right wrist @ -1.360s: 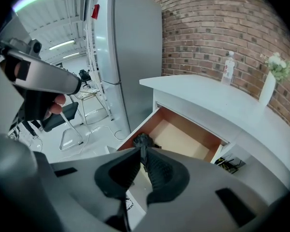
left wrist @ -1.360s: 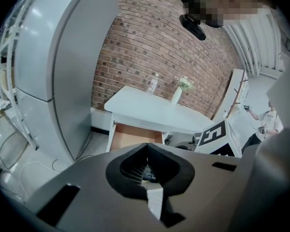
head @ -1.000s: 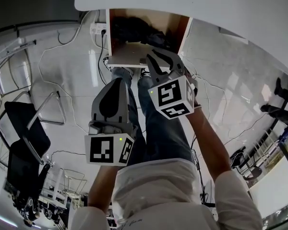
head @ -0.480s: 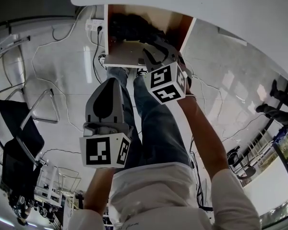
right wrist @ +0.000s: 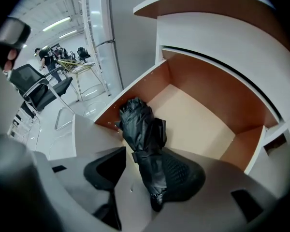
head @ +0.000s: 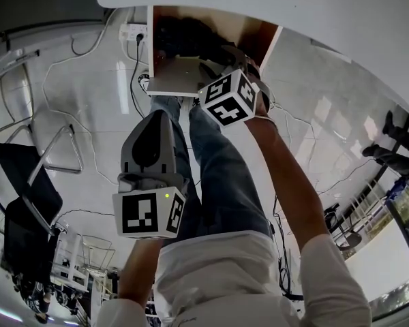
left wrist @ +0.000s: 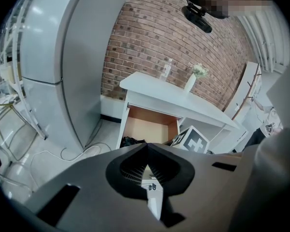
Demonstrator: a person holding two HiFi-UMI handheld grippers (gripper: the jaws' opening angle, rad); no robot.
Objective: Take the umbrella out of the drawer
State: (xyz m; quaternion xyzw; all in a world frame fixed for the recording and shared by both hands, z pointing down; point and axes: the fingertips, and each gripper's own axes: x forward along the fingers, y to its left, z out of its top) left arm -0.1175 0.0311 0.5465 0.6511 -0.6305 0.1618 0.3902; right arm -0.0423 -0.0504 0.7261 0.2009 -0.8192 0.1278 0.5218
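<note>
Nearest the camera, at the lower middle of the head view, the left gripper (head: 155, 118) is hanging over the person's legs. Its jaws are pressing together with nothing between them. I judge it is idling out of the way so the other hand can work.

Higher, at the top middle, the right gripper (right wrist: 144, 172) is reaching steeply down into the open drawer (right wrist: 203, 129). Its jaws have just been opening and are standing wide, straddling the lower end of the folded black umbrella (right wrist: 141, 127). They are probably lining up to grasp across the narrow bundle.

The umbrella is lying on the drawer floor, close to the left wall in the right gripper view. The right-hand jaw is overlapping the umbrella's lower tip and cutting it off, so whether the pad is touching the fabric cannot be made out.

In the head view the marker cube (head: 228, 99) is covering those jaws, and the umbrella is showing only as a dark mass.

Farthest, the white desk (head: 293, 5) is overhanging the drawer and shading its back.
</note>
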